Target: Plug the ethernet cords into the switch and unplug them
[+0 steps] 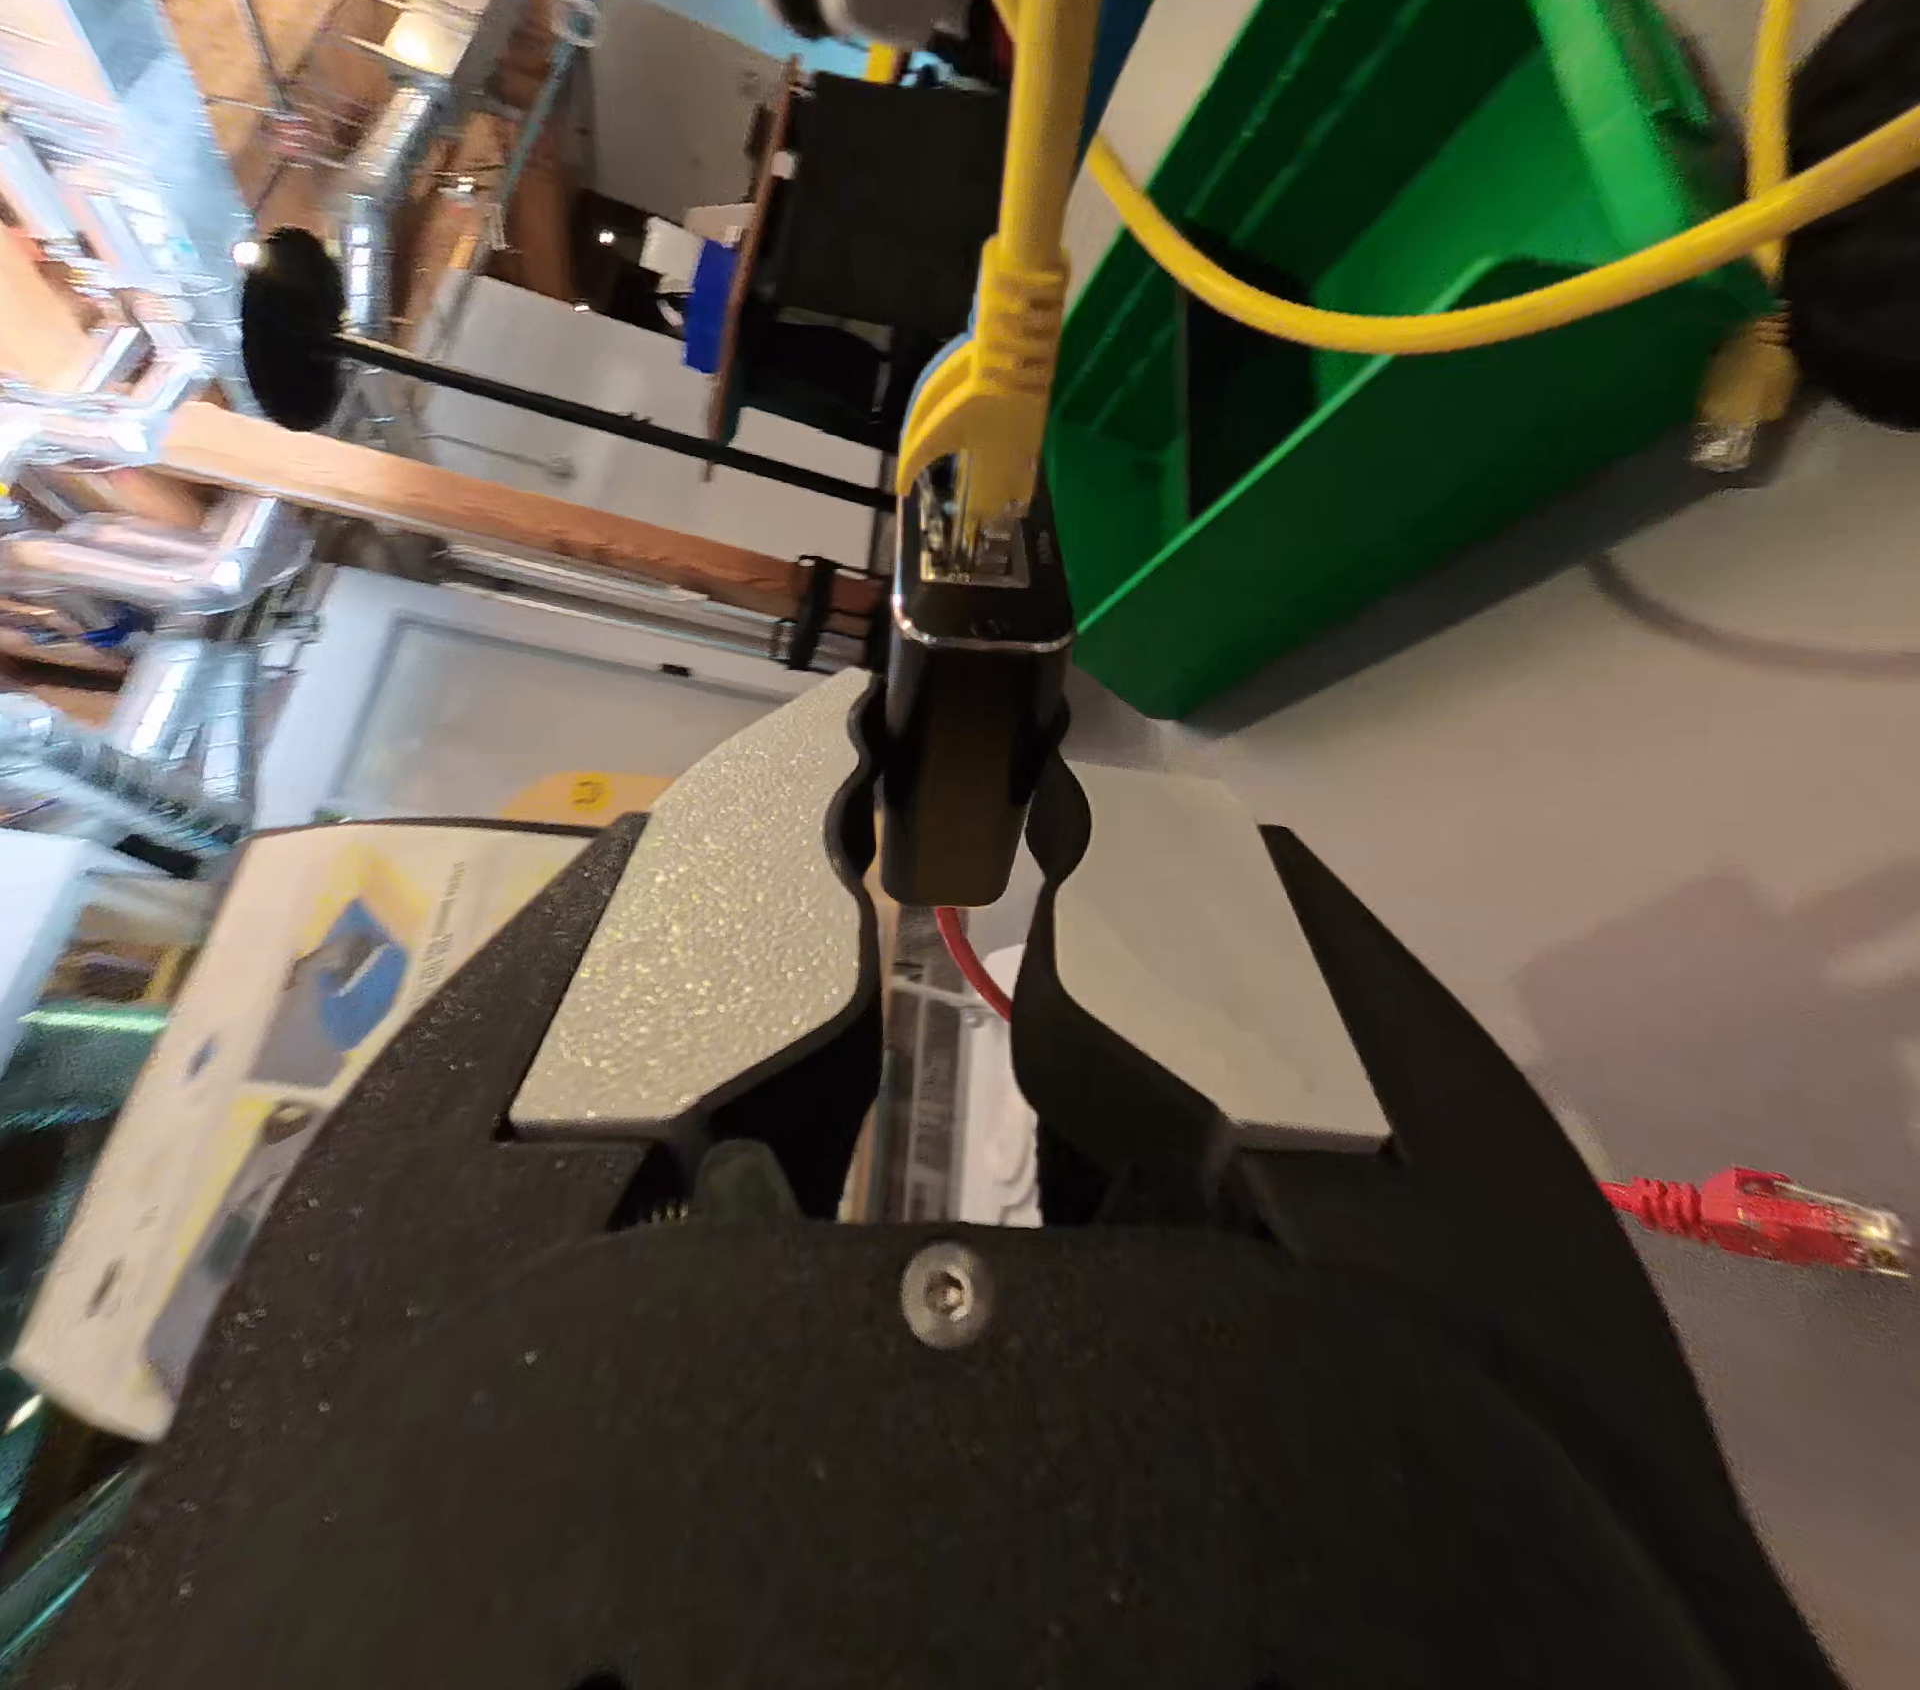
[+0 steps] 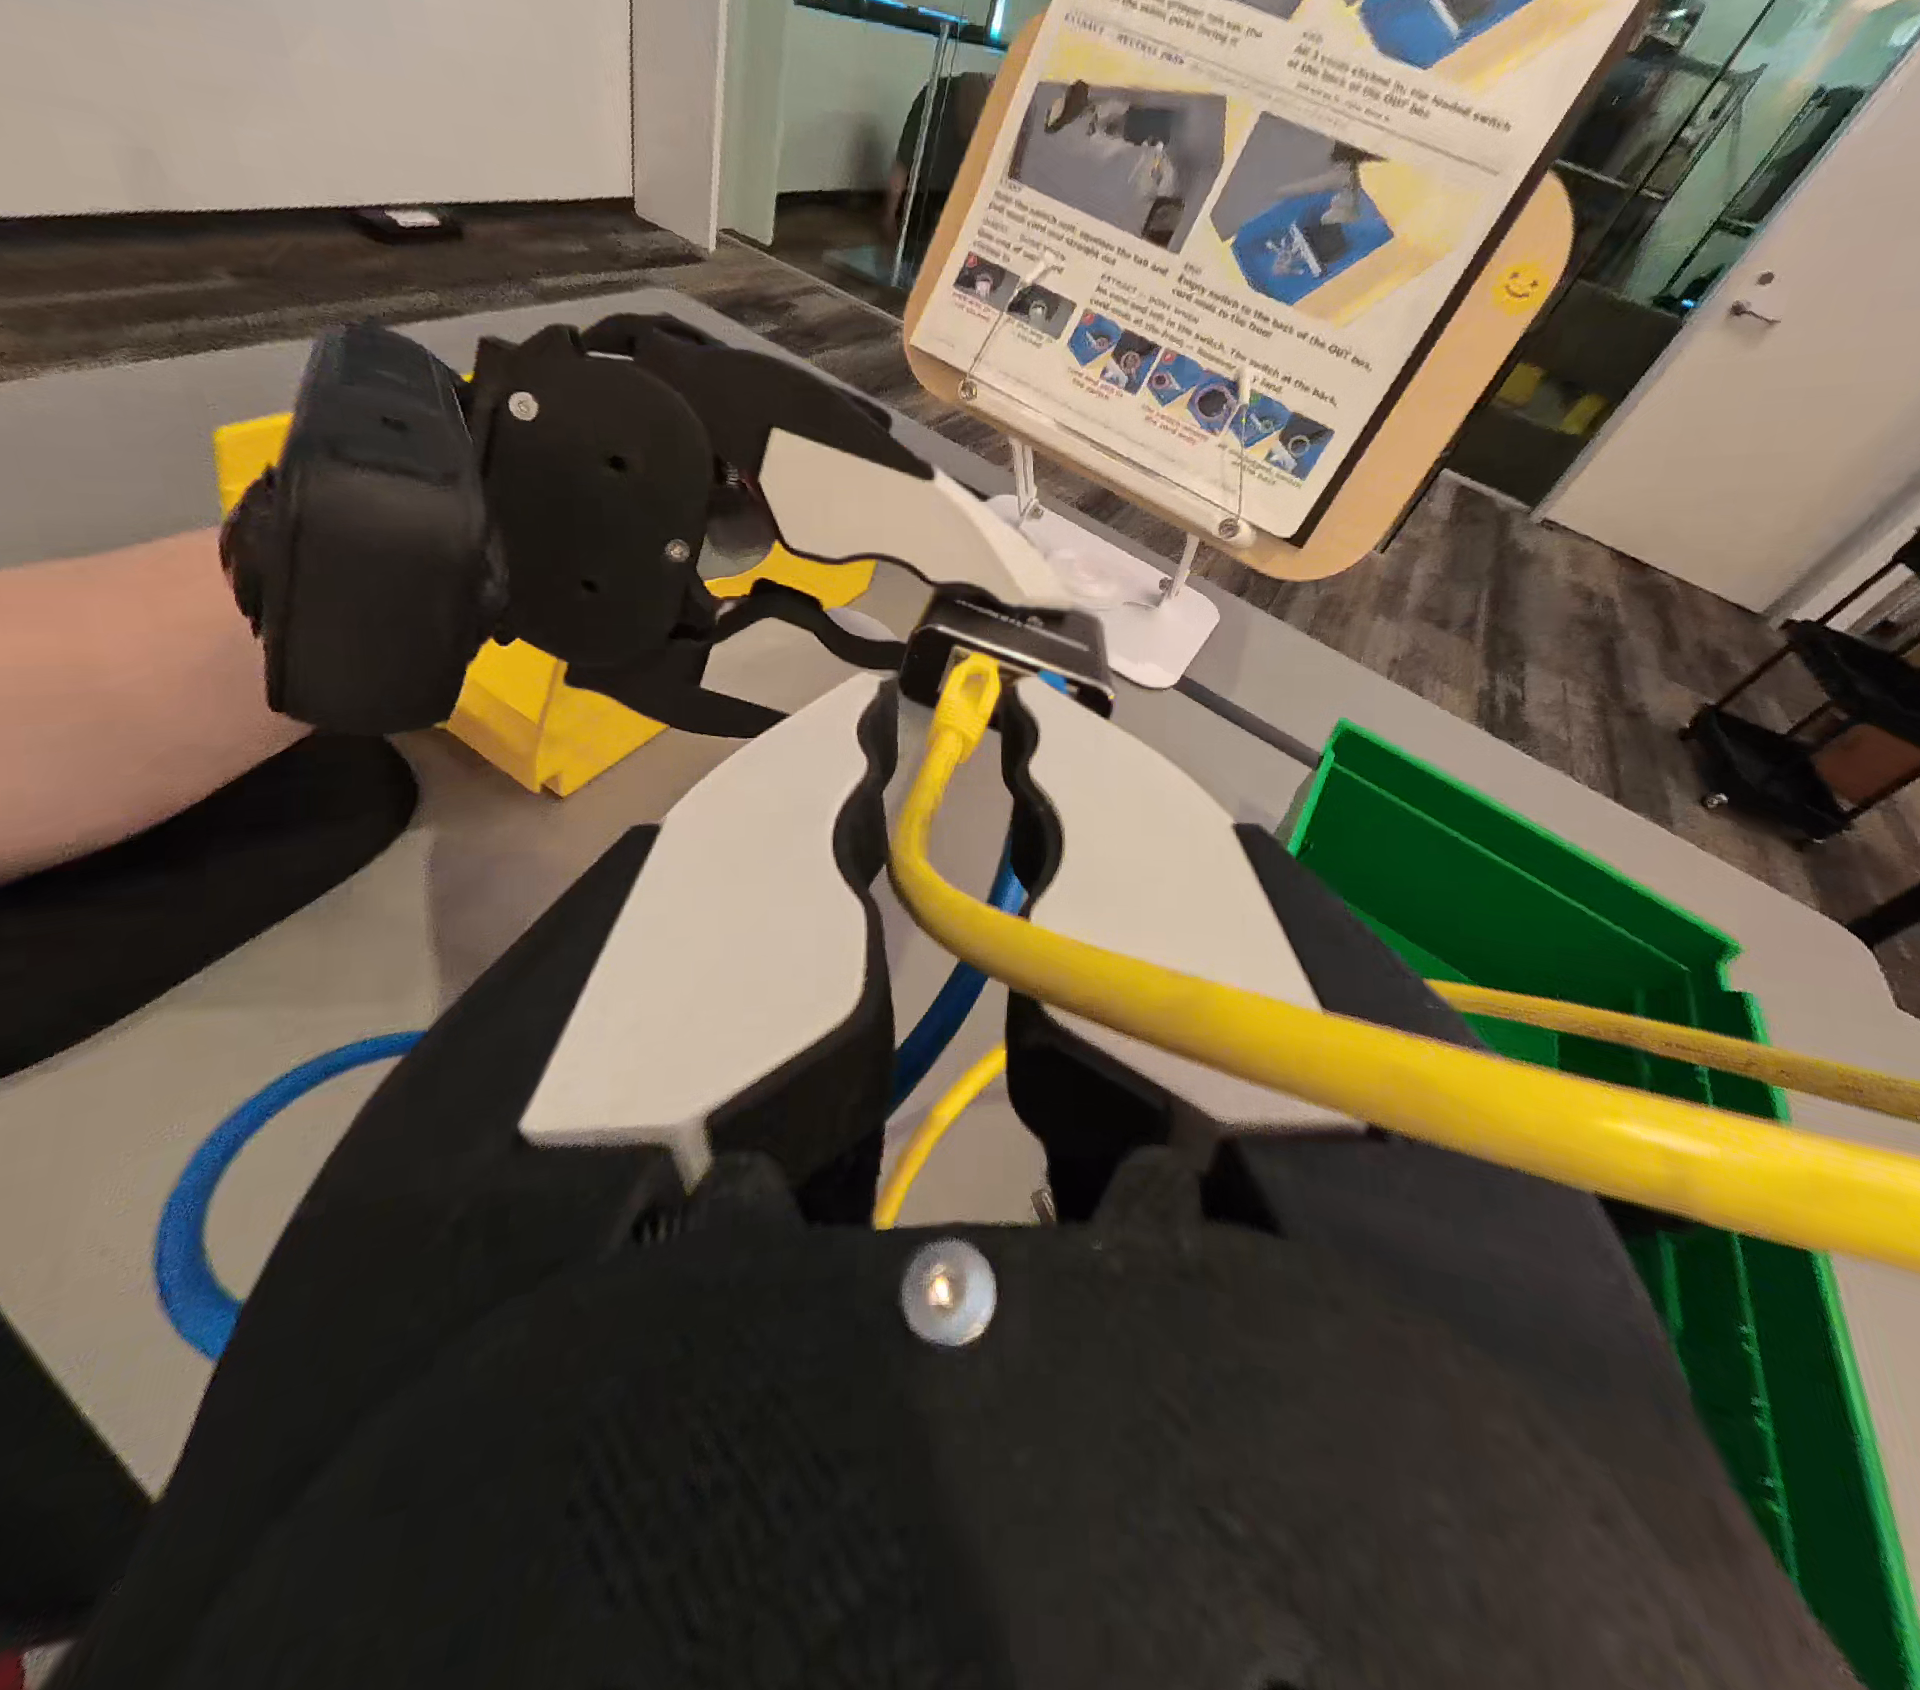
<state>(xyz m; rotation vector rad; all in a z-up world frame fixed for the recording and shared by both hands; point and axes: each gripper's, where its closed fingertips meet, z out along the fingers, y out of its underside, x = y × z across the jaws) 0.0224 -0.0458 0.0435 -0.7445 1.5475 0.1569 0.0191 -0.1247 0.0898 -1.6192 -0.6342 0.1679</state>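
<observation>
Here the left tongs (image 1: 961,793) clamp the black switch (image 1: 971,674), while the right tongs (image 2: 951,731) stand slightly parted around the plugged yellow cord (image 2: 935,793).

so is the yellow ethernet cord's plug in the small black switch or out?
In. The yellow ethernet cord's plug sits in a port of the small black switch, held by the left gripper.

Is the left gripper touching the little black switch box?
Touching. The left wrist view shows the left gripper with its jaws pressed on both sides of the small black switch box, no gap, a yellow ethernet cord plugged into it.
</observation>
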